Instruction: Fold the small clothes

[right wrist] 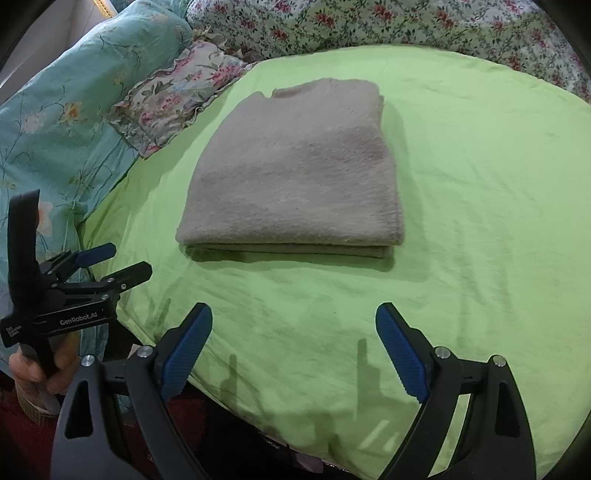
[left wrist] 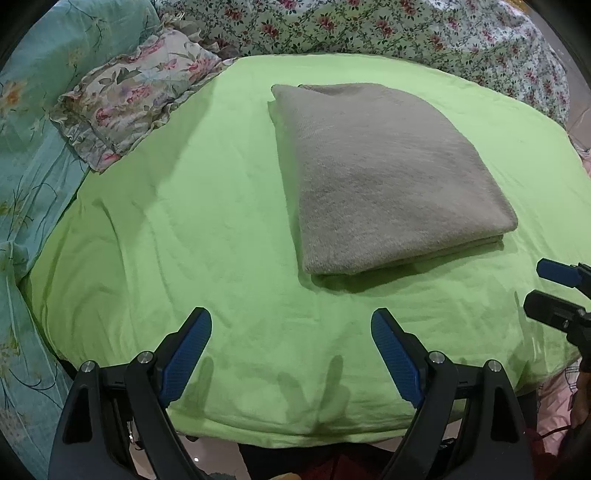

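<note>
Sweater folded on green sheet, L gripper & R gripper wide, empty.

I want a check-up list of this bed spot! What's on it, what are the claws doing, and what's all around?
Surface: green sheet, slightly wrinkled.
Job's things: grey garment, folded into a neat rectangle, lying flat on the sheet.
Clutter: nothing seen on the sheet.
Claws: left claw open, empty; right claw open, empty; both short of the garment.
Cables: nothing seen.
Surroundings: floral pillow, turquoise bedding, flowered quilt along the far edge.
</note>
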Available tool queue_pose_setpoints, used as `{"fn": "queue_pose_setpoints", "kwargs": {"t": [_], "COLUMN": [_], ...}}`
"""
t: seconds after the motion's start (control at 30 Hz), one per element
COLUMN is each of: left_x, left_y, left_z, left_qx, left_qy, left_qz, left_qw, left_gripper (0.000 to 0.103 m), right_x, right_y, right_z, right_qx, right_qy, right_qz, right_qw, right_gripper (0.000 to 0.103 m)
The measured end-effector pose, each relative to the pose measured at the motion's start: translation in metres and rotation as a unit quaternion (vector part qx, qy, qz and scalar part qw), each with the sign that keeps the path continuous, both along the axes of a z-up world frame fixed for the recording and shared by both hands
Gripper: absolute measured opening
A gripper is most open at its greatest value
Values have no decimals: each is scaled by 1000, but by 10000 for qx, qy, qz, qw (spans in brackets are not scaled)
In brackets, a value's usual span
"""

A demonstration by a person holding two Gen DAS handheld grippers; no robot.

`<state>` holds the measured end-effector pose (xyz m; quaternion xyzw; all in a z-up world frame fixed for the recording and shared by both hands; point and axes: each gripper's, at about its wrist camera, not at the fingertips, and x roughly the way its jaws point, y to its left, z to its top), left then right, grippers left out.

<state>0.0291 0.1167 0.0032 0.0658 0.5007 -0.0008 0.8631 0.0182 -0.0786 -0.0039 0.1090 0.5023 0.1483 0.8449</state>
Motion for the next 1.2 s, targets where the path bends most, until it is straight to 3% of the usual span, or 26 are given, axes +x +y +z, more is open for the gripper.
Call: {"fn": "queue_pose_setpoints", "kwargs": {"t": [0.63, 1.2], "left_x": [29, 52], "left_y": [-11, -15], "left_z": [17, 16], "left_qx": [-1, 20], "left_qy": [-279, -423], "left_qz": [-97, -43], "left_qw": [9996, 9991], "left_gripper": [89, 89], "right_x": [54, 78], "right_y": [11, 7], "right_z": [17, 17], "right_qx": [-190, -185], "right_qy": [-212, -262], "right_qz": [103, 28], "right_qw": [9995, 9995], "right_gripper": [91, 91]}}
